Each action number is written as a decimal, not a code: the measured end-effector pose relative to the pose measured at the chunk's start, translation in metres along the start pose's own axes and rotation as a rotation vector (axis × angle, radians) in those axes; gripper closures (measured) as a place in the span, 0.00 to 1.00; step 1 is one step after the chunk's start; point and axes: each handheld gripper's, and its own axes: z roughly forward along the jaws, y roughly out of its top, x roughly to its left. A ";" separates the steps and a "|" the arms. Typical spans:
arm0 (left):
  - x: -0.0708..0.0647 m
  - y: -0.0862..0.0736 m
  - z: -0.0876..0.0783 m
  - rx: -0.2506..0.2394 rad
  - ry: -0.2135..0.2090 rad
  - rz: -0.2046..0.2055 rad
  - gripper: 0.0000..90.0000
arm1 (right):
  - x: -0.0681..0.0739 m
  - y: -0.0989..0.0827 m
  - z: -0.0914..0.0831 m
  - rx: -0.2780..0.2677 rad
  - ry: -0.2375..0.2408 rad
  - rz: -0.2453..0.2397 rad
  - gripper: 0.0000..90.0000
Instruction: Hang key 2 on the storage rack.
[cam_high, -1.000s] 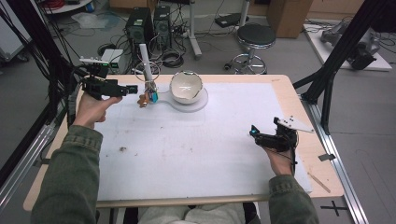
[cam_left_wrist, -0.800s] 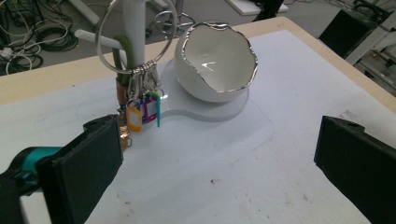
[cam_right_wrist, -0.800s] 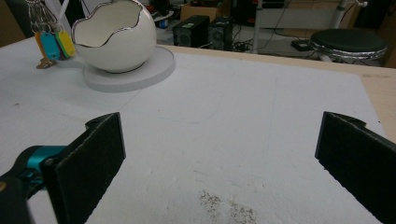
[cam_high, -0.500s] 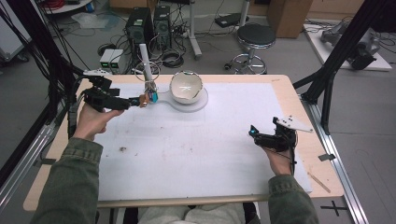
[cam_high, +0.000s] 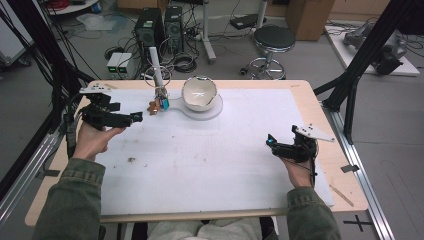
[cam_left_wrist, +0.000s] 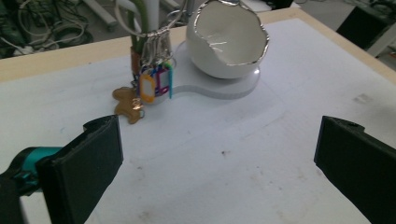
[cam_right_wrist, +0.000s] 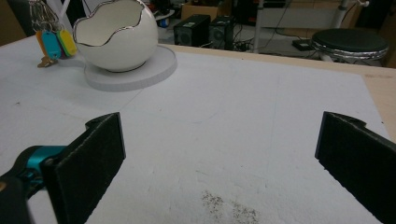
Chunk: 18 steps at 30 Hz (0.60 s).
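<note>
A white egg-shaped bowl (cam_high: 199, 93) with a jagged silver rim sits on a flat white base (cam_high: 210, 111) at the back of the table. Left of it, a bunch of keys with coloured tags (cam_high: 159, 102) hangs on a thin white stand (cam_high: 154, 64). My left gripper (cam_high: 136, 117) is open, a short way left of and nearer than the keys. In the left gripper view its jaws stand wide apart, with the keys (cam_left_wrist: 152, 82) and bowl (cam_left_wrist: 228, 39) ahead. My right gripper (cam_high: 270, 142) is open near the table's right side, with nothing between its jaws, facing the bowl (cam_right_wrist: 116, 36).
A white sheet (cam_high: 210, 165) covers the wooden table, with small dark specks (cam_high: 131, 160) near the left forearm. Computer cases (cam_high: 160, 20), cables and a black stool (cam_high: 274, 39) stand on the floor behind. Black frame struts (cam_high: 350, 85) rise at the right edge.
My left gripper has drawn back from the keys, toward the left and nearer the person. The right gripper has stayed where it was.
</note>
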 end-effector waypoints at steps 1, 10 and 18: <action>0.001 -0.002 -0.001 0.000 0.007 0.004 0.02 | 0.000 0.000 0.000 0.001 0.001 0.000 0.01; 0.000 -0.019 -0.007 -0.012 0.050 0.007 0.02 | -0.001 0.000 -0.001 -0.005 0.000 -0.002 0.01; 0.003 -0.040 -0.009 -0.026 0.078 -0.007 0.02 | 0.000 0.000 -0.002 -0.003 -0.002 0.006 0.01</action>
